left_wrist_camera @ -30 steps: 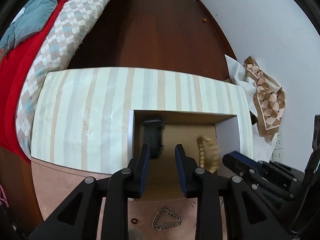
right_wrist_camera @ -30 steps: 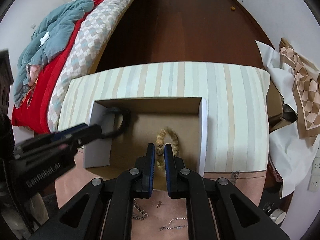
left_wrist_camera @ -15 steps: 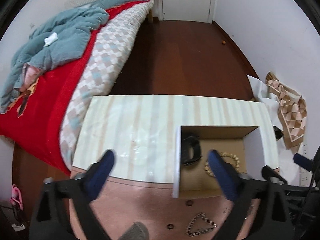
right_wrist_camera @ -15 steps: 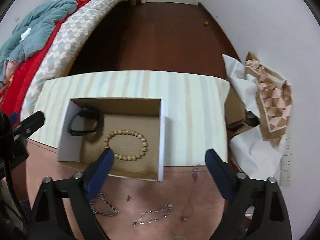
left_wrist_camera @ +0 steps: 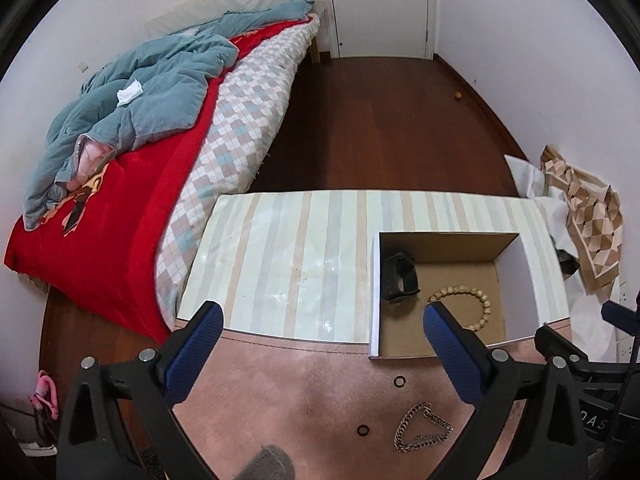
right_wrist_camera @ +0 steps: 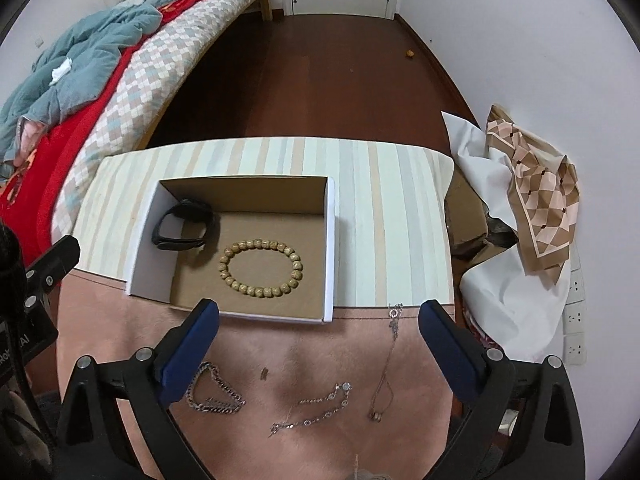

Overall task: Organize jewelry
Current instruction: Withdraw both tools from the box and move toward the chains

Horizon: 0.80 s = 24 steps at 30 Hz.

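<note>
An open cardboard box (right_wrist_camera: 330,248) (left_wrist_camera: 375,292) stands on the table. Inside lie a black wristband (right_wrist_camera: 182,227) (left_wrist_camera: 398,278) and a tan bead bracelet (right_wrist_camera: 260,268) (left_wrist_camera: 466,306). On the pink mat in front lie a thick chain (right_wrist_camera: 214,392) (left_wrist_camera: 420,432), a thin jewelled chain (right_wrist_camera: 316,410), a fine necklace (right_wrist_camera: 386,364) and two small black rings (left_wrist_camera: 399,381). My left gripper (left_wrist_camera: 320,320) is open and empty, raised above the table left of the box. My right gripper (right_wrist_camera: 319,316) is open and empty, raised above the box's front edge.
The table has a striped cloth (left_wrist_camera: 300,248) at the back and a pink mat (right_wrist_camera: 280,360) at the front. A bed (left_wrist_camera: 140,128) stands to the left. White paper and a patterned cloth (right_wrist_camera: 536,208) lie to the right by the wall.
Both grippers let go of the wristband and the bead bracelet in the box, opened wide, and pulled up and back. The bracelet now lies flat as a ring.
</note>
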Available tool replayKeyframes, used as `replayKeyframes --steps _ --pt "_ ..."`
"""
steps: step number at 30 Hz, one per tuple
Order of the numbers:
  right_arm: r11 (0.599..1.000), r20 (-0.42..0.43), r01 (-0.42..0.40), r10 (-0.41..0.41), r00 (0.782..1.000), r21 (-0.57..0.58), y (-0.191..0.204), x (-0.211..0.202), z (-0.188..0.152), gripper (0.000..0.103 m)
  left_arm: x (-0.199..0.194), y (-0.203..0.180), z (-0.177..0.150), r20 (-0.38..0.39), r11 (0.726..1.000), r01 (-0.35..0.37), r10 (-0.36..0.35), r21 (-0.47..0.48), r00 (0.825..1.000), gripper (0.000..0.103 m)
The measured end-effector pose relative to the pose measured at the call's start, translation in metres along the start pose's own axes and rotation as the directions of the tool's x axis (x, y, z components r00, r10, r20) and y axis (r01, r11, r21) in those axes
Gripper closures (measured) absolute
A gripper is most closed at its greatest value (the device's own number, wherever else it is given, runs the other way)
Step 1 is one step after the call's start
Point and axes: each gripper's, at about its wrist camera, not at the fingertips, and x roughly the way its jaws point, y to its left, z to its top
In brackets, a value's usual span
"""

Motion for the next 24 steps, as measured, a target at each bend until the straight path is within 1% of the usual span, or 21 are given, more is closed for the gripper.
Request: replayKeyframes --steps 6,13,18,22,24 --pt "1.0 0.05 -0.016 0.015 0.999 0.016 -0.003 -0.033 -0.012 0.002 -0.033 0.004 -0.007 0.053 1.0 -0.004 0.003 0.004 0.999 0.001" --pt "1.0 0.129 0.007 -0.009 0.992 0.013 0.0 -0.082 -0.03 0.002 -0.072 0.007 -0.025 0.1 1.0 0.005 -0.006 0.009 0.995 0.001" --pt "1.0 0.178 0.013 -0.017 0.984 0.021 0.0 -0.116 -0.046 0.002 -0.104 0.011 -0.039 0.153 1.0 -0.002 -0.001 0.019 0.988 0.001" --pt "1.0 0.213 0.017 -0.021 0.977 0.022 0.002 -0.139 -0.06 0.002 -0.125 0.017 -0.047 0.178 1.0 0.007 -0.007 0.001 0.984 0.001" --pt "1.0 0.227 0.005 -0.011 0.974 0.023 0.003 -0.149 -0.066 0.002 -0.132 0.02 -0.05 0.175 1.0 0.002 0.001 -0.015 0.984 0.001"
